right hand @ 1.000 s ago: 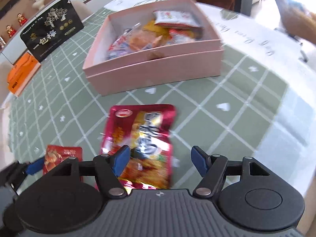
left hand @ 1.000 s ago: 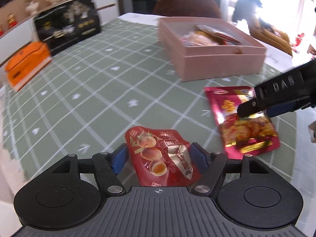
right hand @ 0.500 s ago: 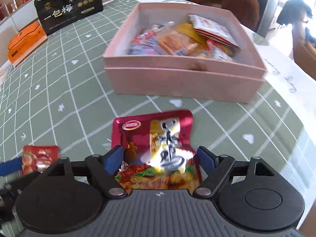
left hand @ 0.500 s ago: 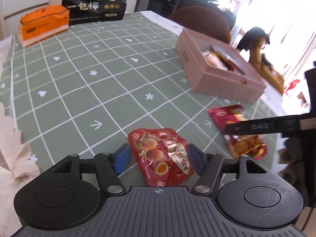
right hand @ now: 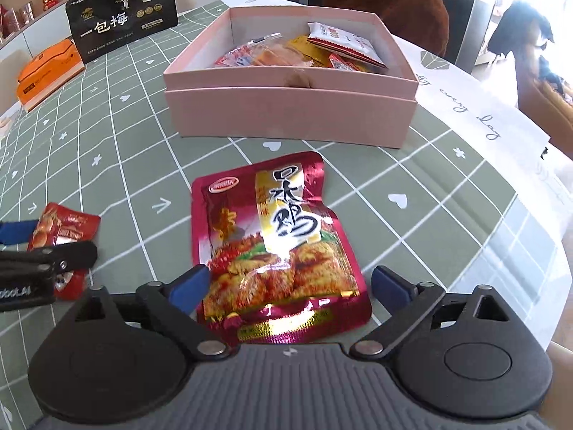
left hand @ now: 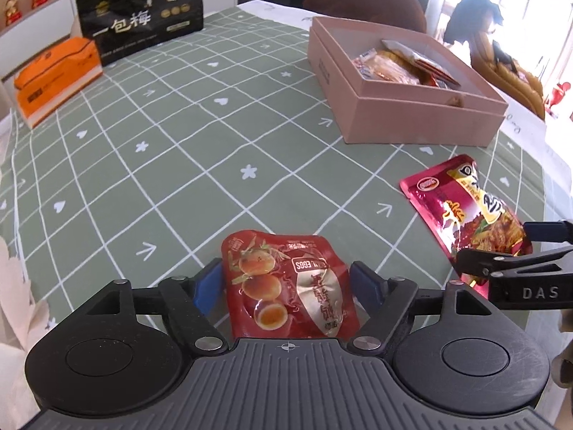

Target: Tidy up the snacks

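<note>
A red egg snack packet (left hand: 286, 286) lies on the green checked tablecloth between the blue pads of my open left gripper (left hand: 288, 285); it also shows in the right wrist view (right hand: 64, 233). A crimson chicken snack packet (right hand: 275, 251) lies between the pads of my open right gripper (right hand: 292, 285), touching the left pad; it also shows in the left wrist view (left hand: 462, 208). The pink box (right hand: 293, 114) holding several snack packets stands just beyond, and shows in the left wrist view (left hand: 422, 122).
A black gift bag (left hand: 143, 25) and an orange box (left hand: 53, 79) stand at the table's far left. A brown chair (right hand: 390, 7) is behind the pink box. The table's edge (right hand: 537, 215) runs close on the right.
Both grippers have settled lower and closer around their packets. The right gripper now straddles the crimson packet squarely. Neither pair of fingers has closed.
</note>
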{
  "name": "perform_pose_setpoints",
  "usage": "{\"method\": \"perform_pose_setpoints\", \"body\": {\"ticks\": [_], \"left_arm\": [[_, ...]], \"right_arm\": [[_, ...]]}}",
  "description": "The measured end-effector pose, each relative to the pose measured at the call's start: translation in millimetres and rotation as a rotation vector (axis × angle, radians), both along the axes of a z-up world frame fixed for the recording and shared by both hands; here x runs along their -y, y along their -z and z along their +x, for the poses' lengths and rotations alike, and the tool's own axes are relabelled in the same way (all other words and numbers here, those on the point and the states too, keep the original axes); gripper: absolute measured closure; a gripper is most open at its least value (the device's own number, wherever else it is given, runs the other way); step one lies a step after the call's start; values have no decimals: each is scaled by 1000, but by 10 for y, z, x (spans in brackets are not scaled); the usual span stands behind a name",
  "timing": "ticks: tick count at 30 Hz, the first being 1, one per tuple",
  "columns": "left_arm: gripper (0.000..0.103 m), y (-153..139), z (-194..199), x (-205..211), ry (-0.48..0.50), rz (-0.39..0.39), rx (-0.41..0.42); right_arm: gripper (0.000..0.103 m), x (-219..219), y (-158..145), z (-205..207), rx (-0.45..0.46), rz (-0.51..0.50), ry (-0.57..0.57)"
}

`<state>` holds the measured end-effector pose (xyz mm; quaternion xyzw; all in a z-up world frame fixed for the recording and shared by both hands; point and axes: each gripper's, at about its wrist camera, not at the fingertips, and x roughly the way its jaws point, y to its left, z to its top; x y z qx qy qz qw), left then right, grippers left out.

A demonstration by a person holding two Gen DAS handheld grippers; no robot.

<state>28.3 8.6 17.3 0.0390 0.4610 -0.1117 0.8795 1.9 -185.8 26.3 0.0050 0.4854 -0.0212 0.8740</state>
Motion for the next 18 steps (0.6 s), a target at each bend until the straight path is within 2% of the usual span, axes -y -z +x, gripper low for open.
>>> {"method": "perform_pose_setpoints", "body": {"ticks": [4, 10, 14, 18], "left_arm": [[23, 10, -20, 19, 14, 16, 8], [28, -14, -193, -55, 45, -18, 5], [28, -36, -340, -166, 29, -59, -11], [28, -47, -396, -191, 24, -64, -20]], "right_arm": [[2, 26, 12, -46, 6, 0, -4], [1, 39, 21, -107, 23, -2, -15], [2, 92, -10, -114, 20, 8, -29], [2, 129, -63, -26, 43, 9, -20]]}}
